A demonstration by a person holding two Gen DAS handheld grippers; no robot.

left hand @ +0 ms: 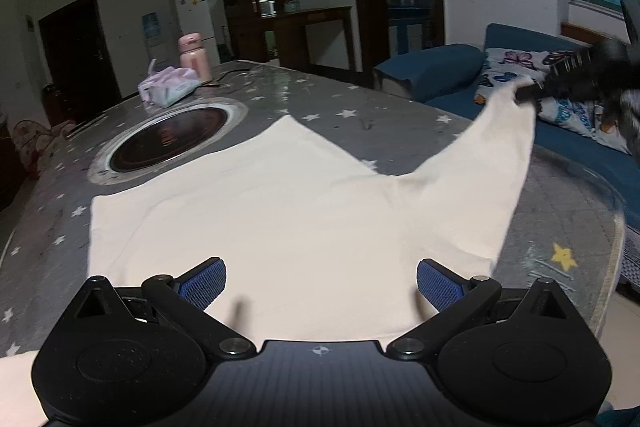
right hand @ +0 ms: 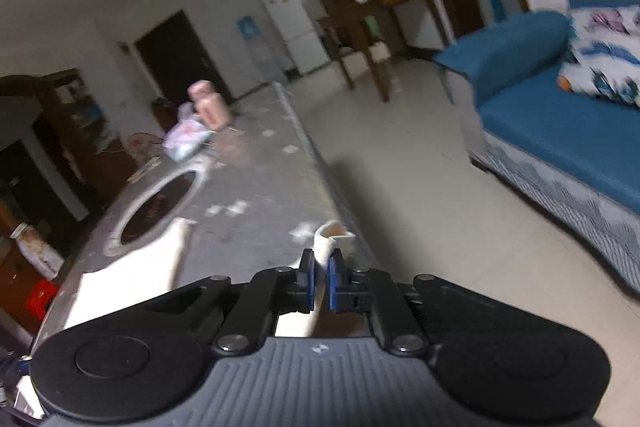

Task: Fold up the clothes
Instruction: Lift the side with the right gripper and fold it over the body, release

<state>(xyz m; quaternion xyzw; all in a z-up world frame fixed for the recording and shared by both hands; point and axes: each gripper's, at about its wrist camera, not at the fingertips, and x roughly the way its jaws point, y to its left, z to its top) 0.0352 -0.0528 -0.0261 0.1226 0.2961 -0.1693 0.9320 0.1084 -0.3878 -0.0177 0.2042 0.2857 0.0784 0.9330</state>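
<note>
Grey and dotted with stars, the table (left hand: pixel 400 115) carries a cream garment (left hand: pixel 280 219) spread flat across its near half. One sleeve (left hand: pixel 500 155) lifts off to the right, past the table's edge, where the right gripper (right hand: pixel 321 281) has its blue pads pressed together on the cuff (right hand: pixel 332 237); a bit of cloth sticks out beyond the fingertips. The left gripper (left hand: pixel 321 285) hovers over the garment's near edge with its jaws spread wide and nothing between them. Just beyond the garment on the left, a round burner (left hand: pixel 168 141) is set into the tabletop. Farther back lie a pale tissue pack (left hand: pixel 170 89) and, beside it, a pink bottle (left hand: pixel 194 57). Right of the table, across a strip of bare floor (right hand: pixel 420 187), stands a blue sofa (right hand: pixel 560 131) with a butterfly-print pillow (right hand: pixel 604 55). A white fridge (left hand: pixel 196 19) stands against the far wall.
</note>
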